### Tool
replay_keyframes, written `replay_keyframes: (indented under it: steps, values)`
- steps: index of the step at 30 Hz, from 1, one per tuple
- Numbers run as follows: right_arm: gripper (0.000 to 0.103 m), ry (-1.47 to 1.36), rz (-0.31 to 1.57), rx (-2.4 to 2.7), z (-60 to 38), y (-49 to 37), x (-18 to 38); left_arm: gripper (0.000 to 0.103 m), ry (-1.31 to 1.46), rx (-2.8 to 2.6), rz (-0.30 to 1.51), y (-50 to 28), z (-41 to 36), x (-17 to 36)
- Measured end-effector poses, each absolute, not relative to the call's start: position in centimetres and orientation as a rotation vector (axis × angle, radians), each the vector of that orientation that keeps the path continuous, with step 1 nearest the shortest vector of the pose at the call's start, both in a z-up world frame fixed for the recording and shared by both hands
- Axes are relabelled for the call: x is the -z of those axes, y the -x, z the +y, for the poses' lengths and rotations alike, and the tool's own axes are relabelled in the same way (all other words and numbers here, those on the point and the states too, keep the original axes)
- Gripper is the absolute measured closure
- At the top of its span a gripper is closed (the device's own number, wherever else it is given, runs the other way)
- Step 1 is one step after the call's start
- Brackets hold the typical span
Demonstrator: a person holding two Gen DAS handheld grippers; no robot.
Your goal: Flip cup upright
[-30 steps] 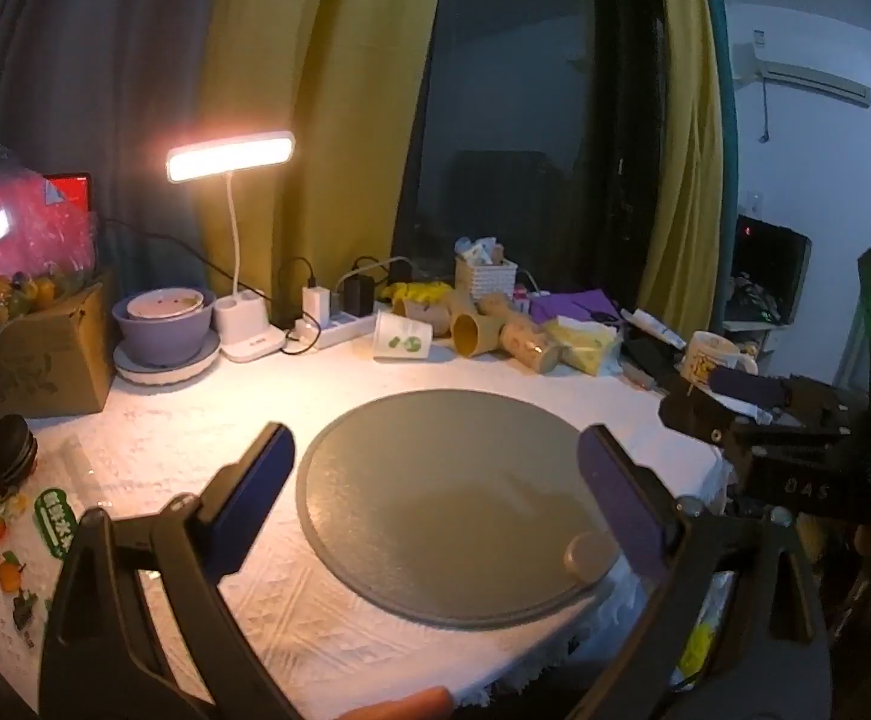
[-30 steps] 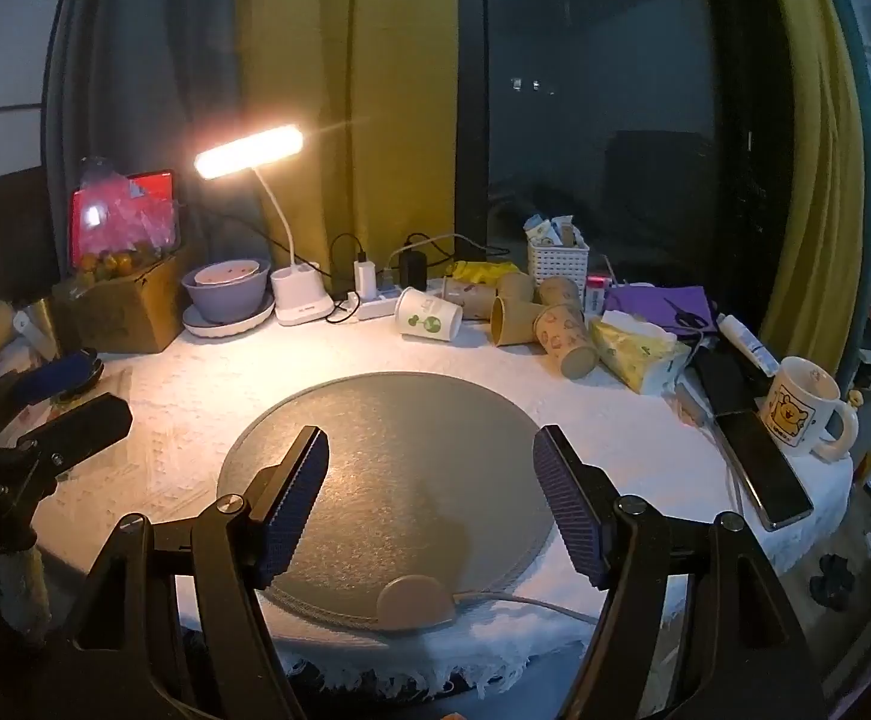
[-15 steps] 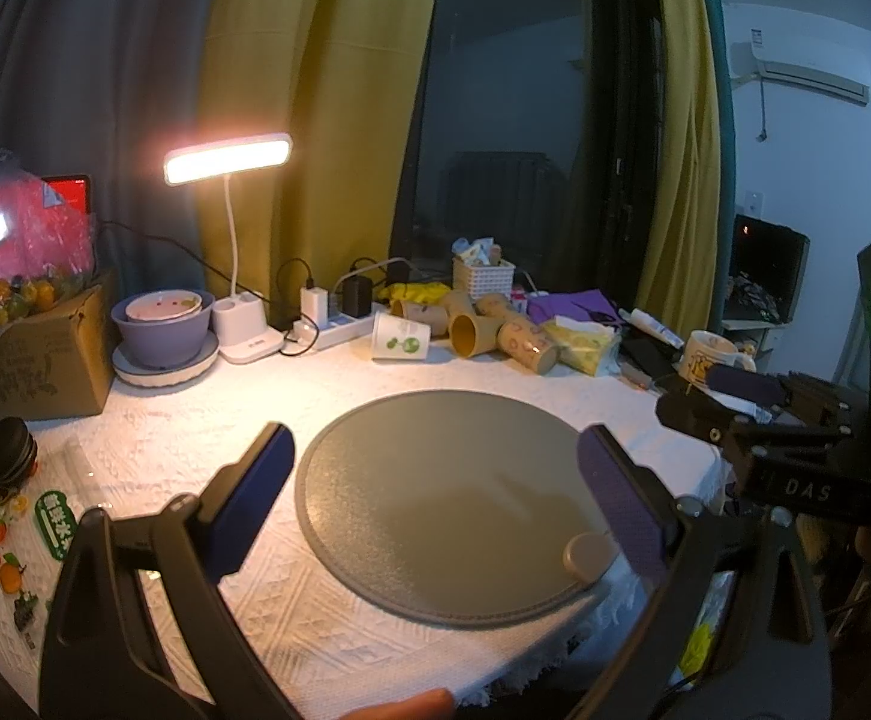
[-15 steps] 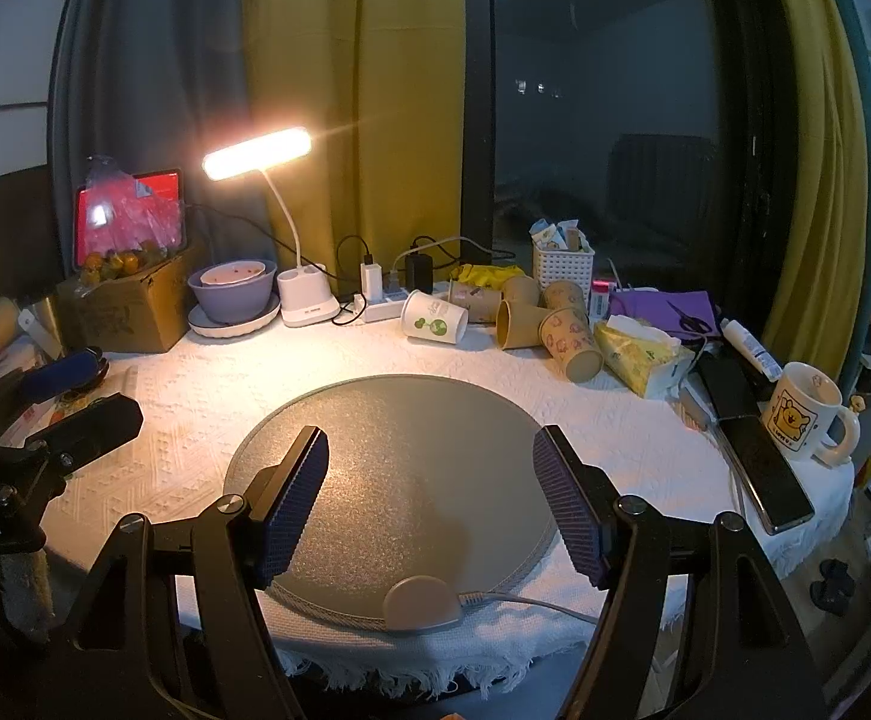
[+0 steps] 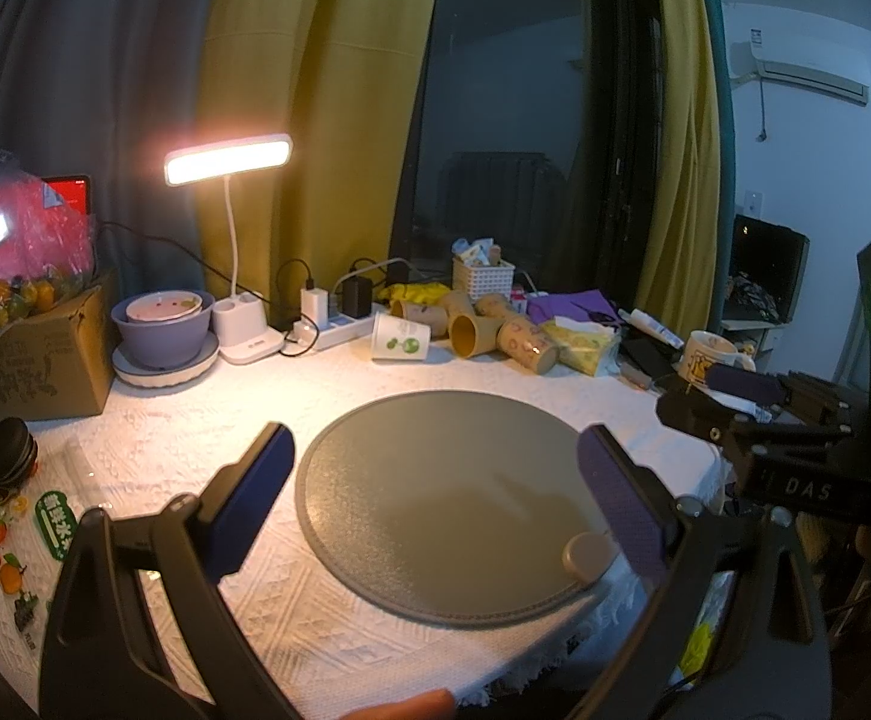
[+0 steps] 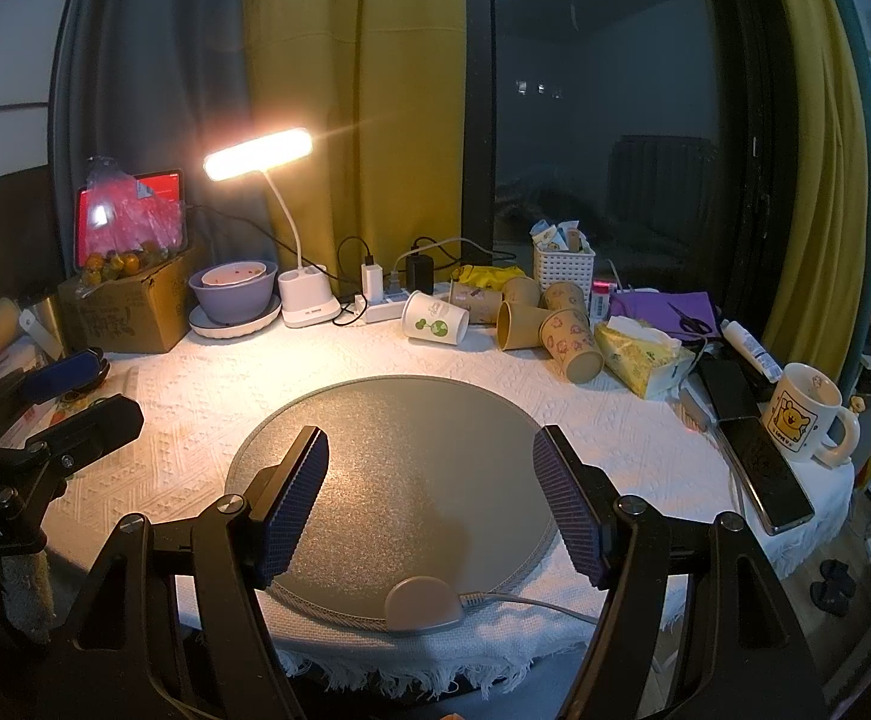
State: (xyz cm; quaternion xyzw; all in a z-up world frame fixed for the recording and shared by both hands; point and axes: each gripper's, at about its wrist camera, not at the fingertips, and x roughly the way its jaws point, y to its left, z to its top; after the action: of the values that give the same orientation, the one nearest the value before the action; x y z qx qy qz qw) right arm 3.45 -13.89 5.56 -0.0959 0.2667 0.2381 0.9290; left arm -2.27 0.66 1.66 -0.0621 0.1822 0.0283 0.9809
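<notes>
Grey and round, the mat (image 6: 411,480) lies bare on the white tablecloth (image 6: 195,396). Both the left gripper (image 5: 435,492) and the right gripper (image 6: 429,492) hang over it with jaws wide, holding nothing. Beyond the mat's far edge a white paper cup (image 6: 435,318) lies on its side, with brown paper cups (image 6: 555,327) toppled just beside it and a power strip (image 6: 384,309) behind. Right of the mat, a phone (image 6: 759,456) and mug (image 6: 804,414) sit near the table's edge.
</notes>
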Motion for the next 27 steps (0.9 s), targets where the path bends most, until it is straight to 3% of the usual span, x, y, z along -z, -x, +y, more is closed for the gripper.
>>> replay_keyframes:
  steps: [27]
  values:
    - [0.029,0.196,0.544,-0.489,-13.80,-3.43,-5.75,0.007,0.124,-0.057,0.366,2.28,0.58,-1.60]
